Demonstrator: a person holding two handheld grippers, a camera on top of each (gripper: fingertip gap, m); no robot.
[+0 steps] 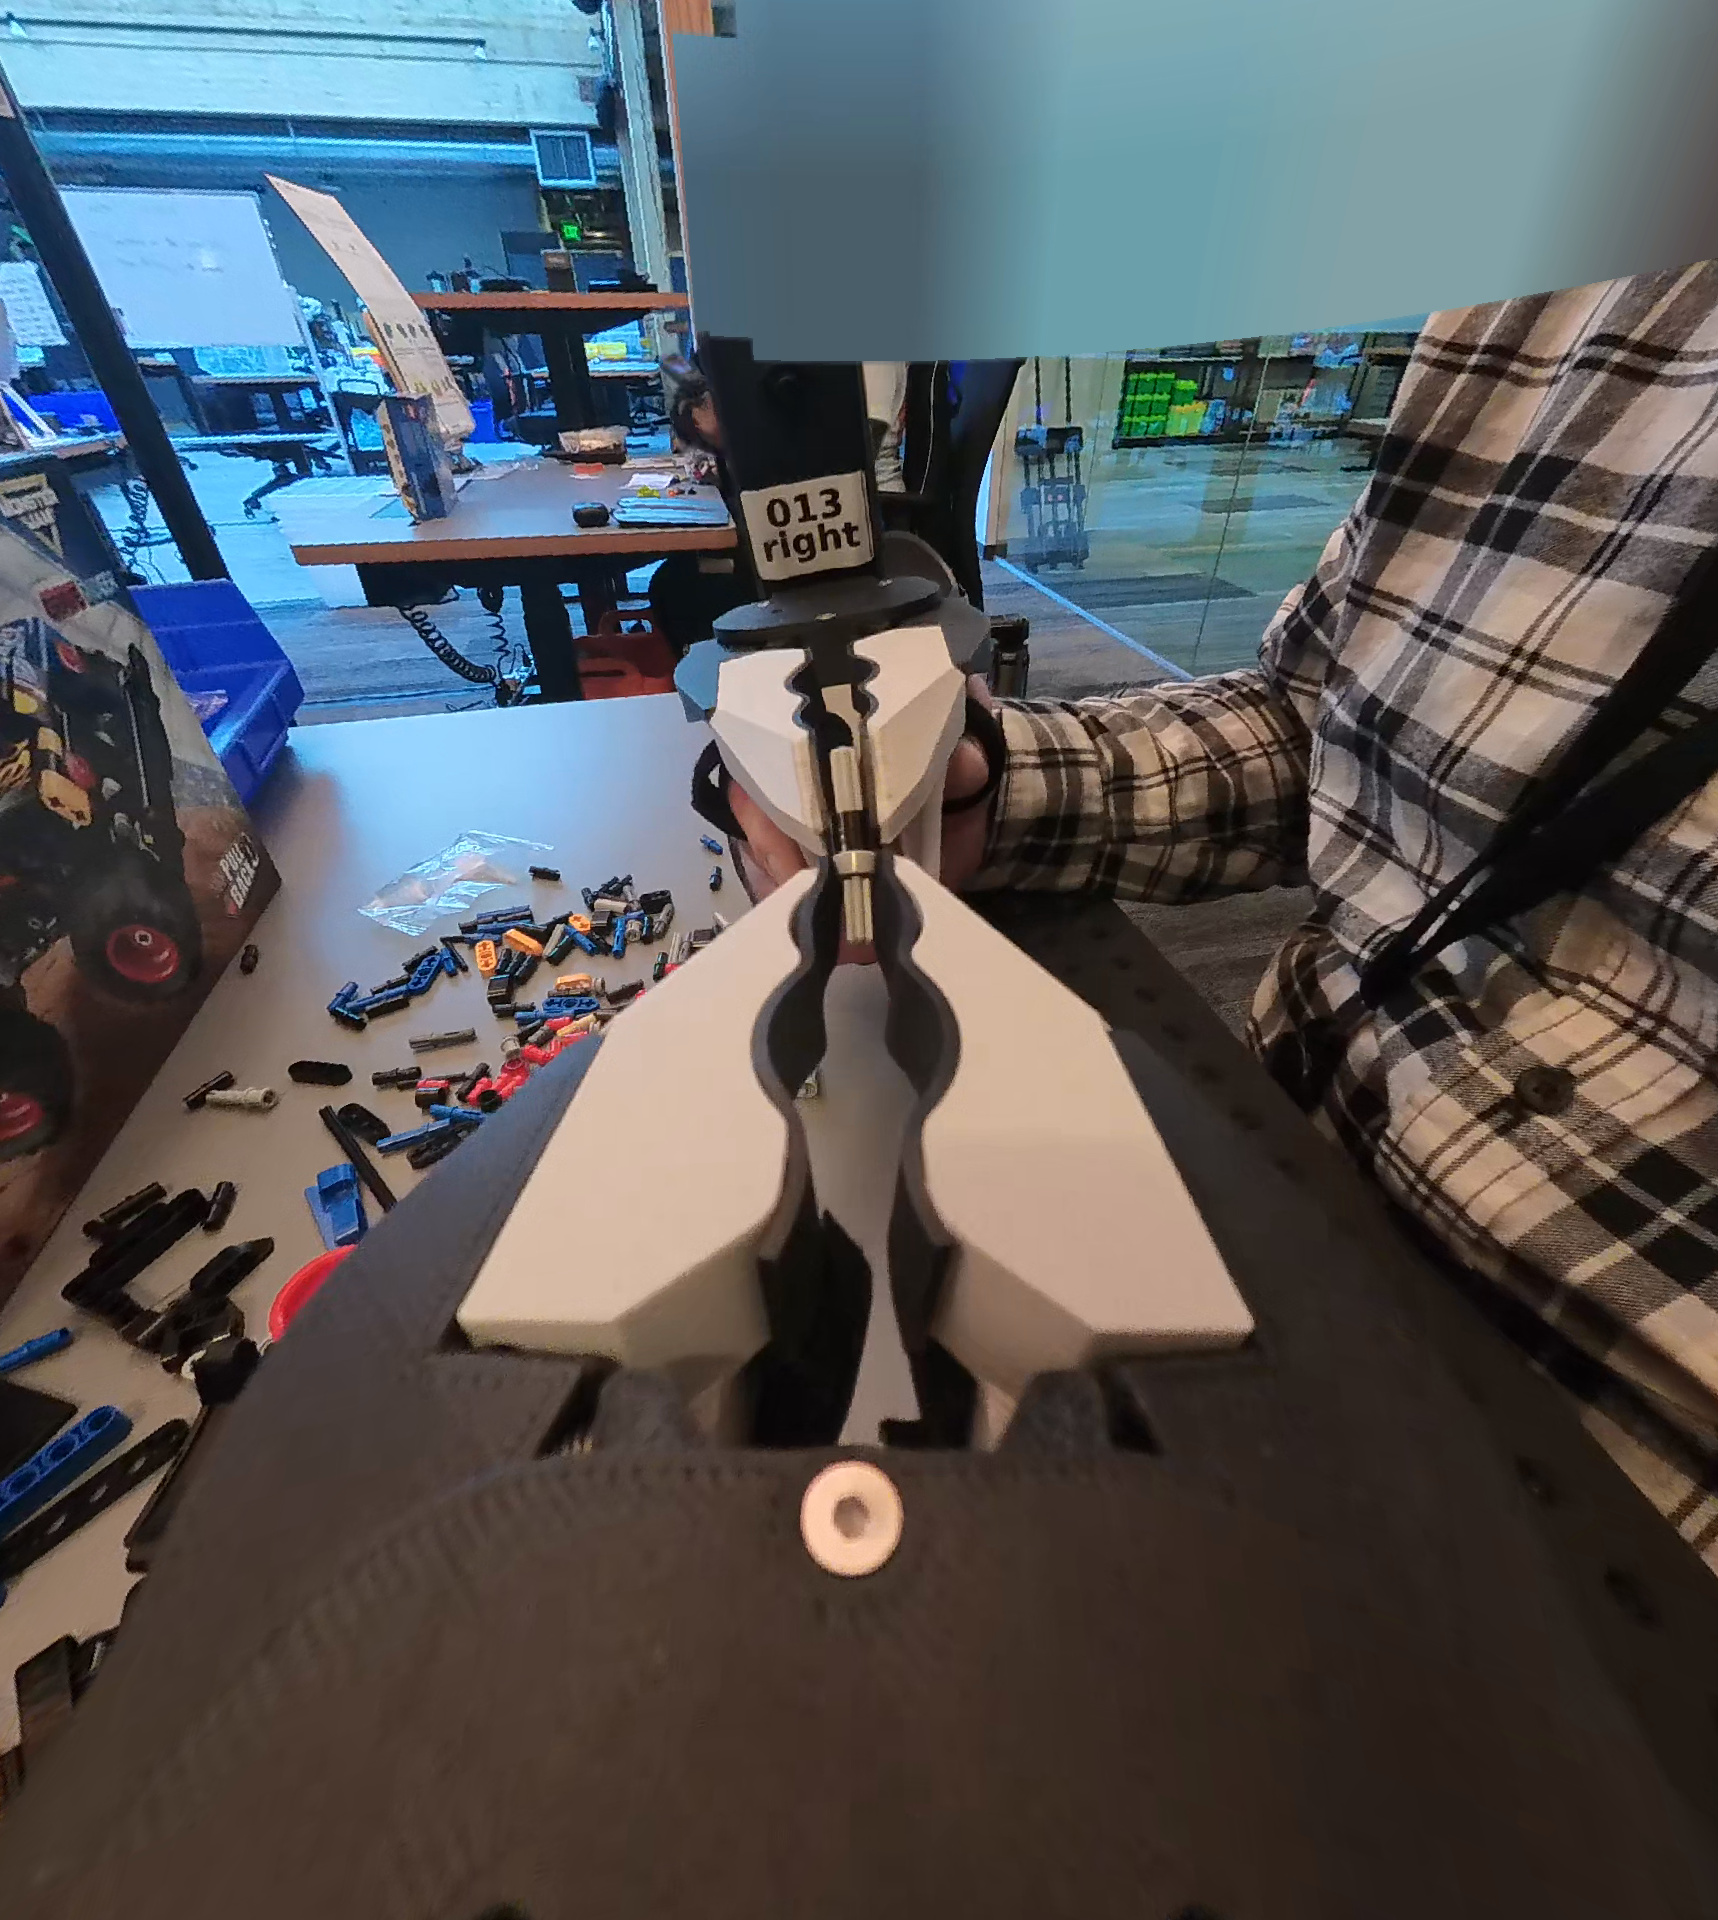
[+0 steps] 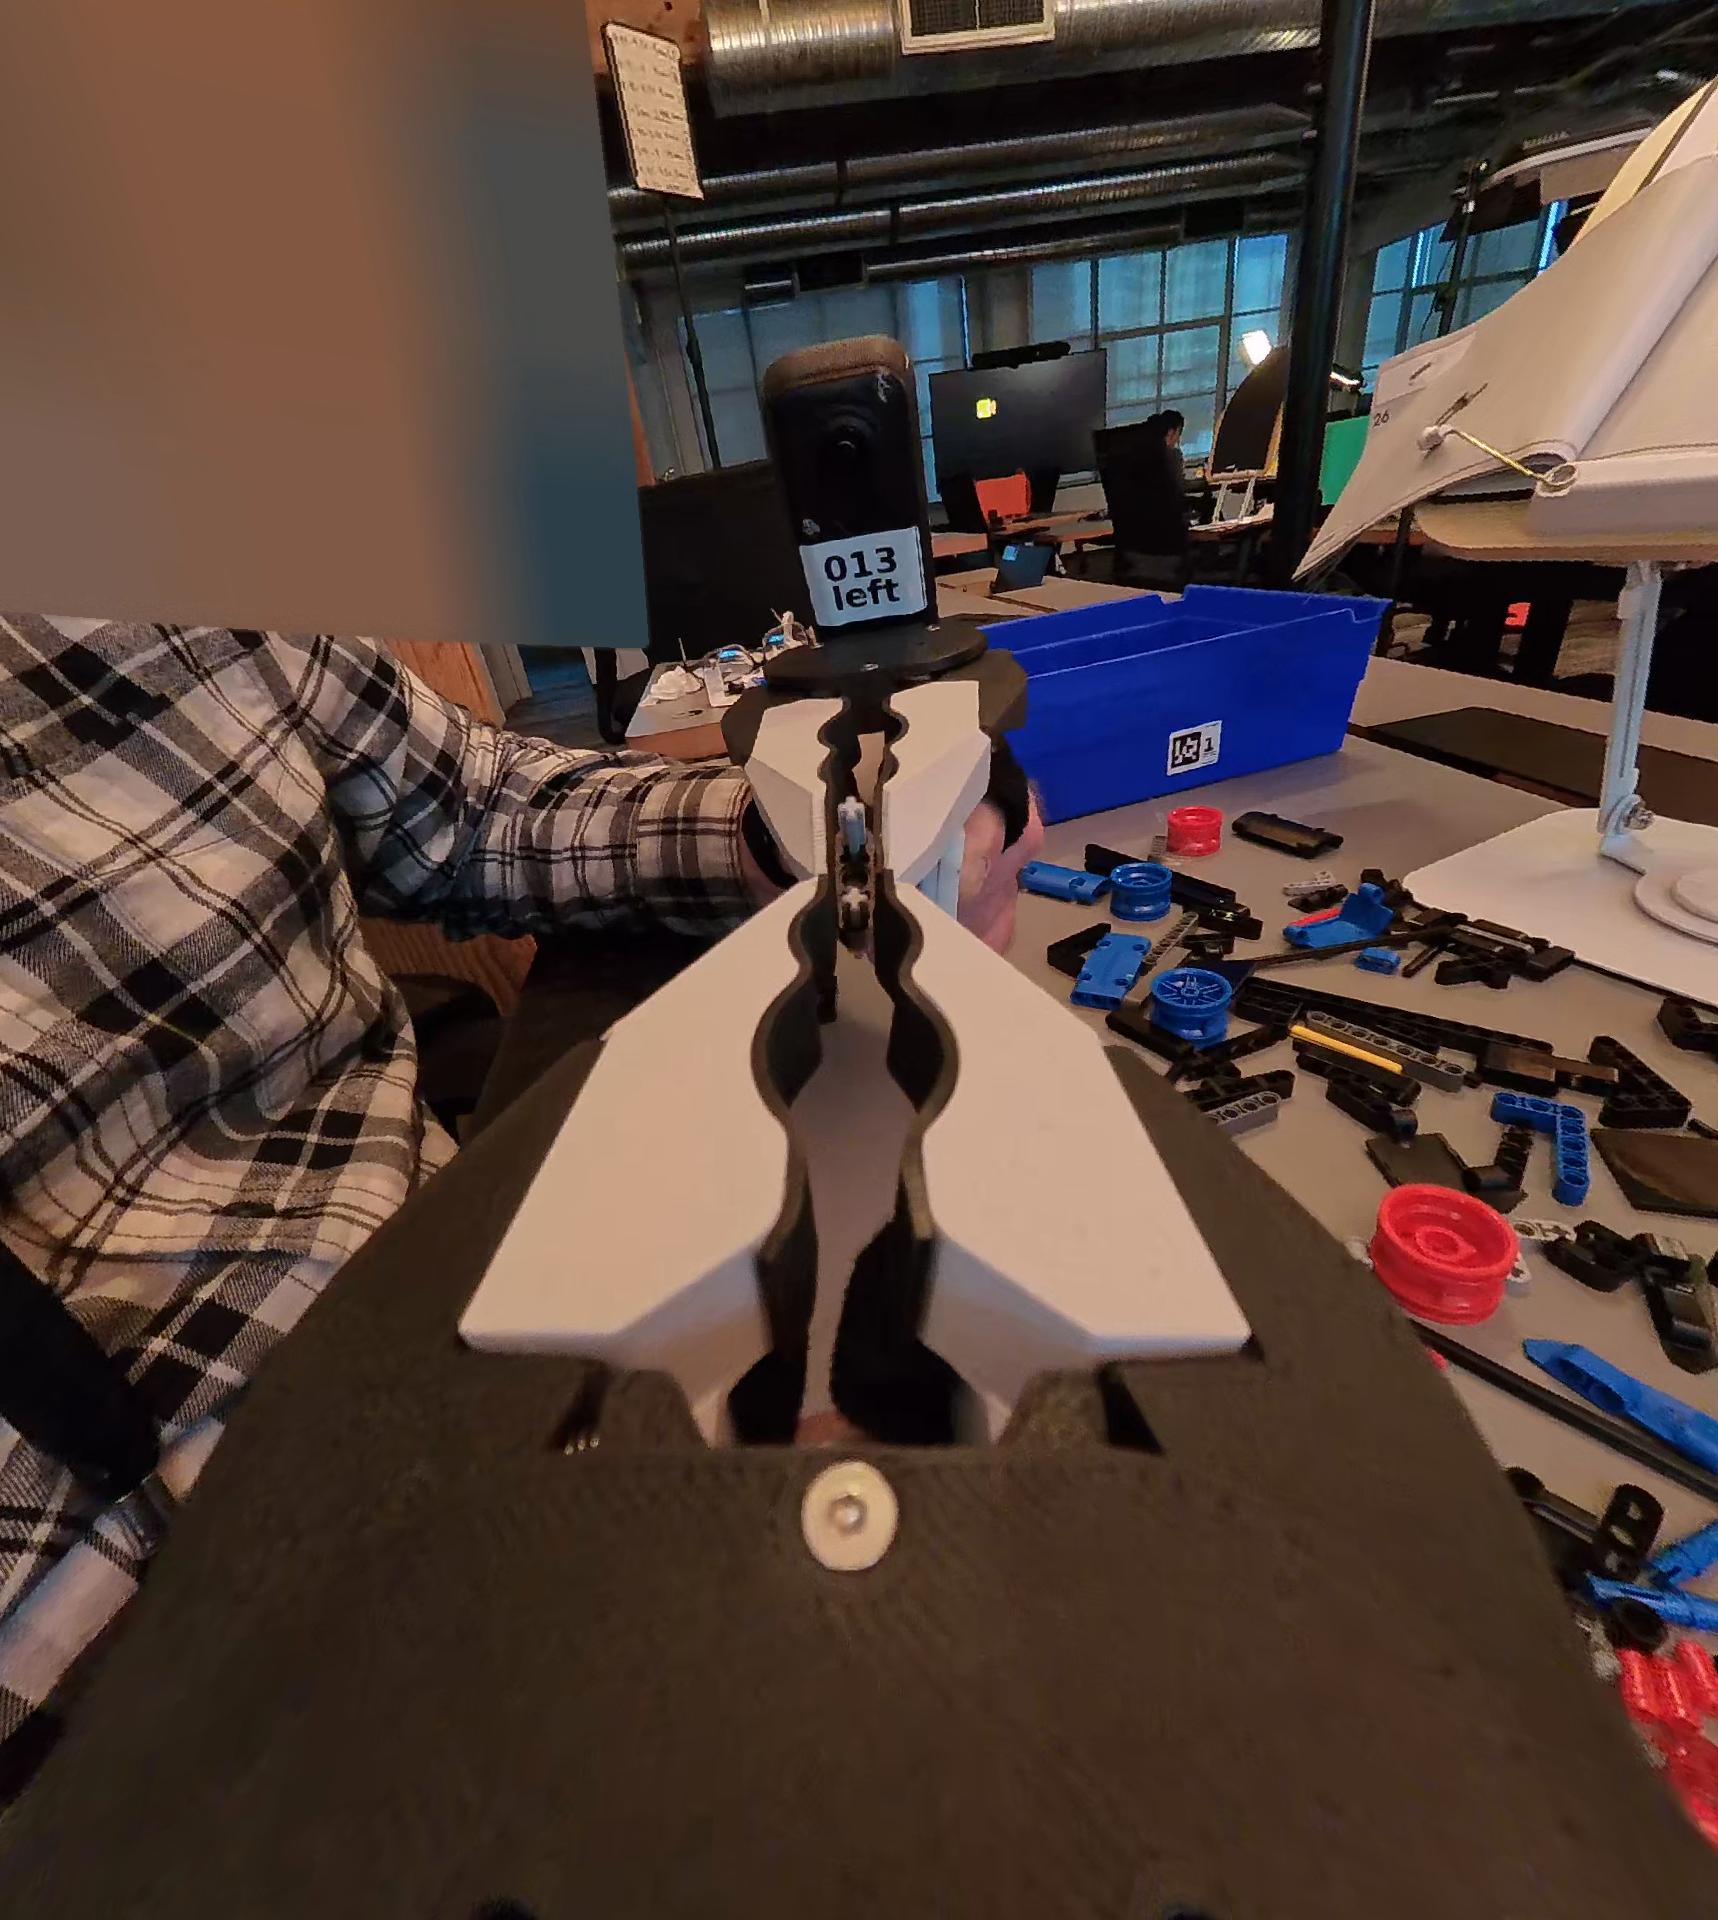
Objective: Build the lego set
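My left gripper [image 1: 855, 899] and right gripper [image 2: 853, 914] face each other tip to tip above the table's near edge. A slender grey and black axle assembly [image 1: 850, 852] spans the short gap between them. The left gripper is shut on its grey sleeve end. The right gripper [image 1: 839, 769] is shut on the other end. In the right wrist view the assembly [image 2: 852, 862] looks black with a light grey tip that reaches into the left gripper [image 2: 850, 821]. How the parts join is hidden by the fingers.
Loose lego pieces [image 1: 522, 987] cover the grey table [image 1: 481, 790], with the set's box [image 1: 34, 883] at the left. A blue bin [image 2: 1187, 686], a red wheel hub [image 2: 1442, 1252], blue hubs [image 2: 1187, 997] and an instruction booklet on a stand [image 2: 1613, 343] show on the right. The person's plaid sleeve [image 1: 1146, 790] is close. The tips of both grippers are at nearly the same place. Left tips and right tips are each some 20 cm from the red wheel hub [image 2: 1442, 1252].
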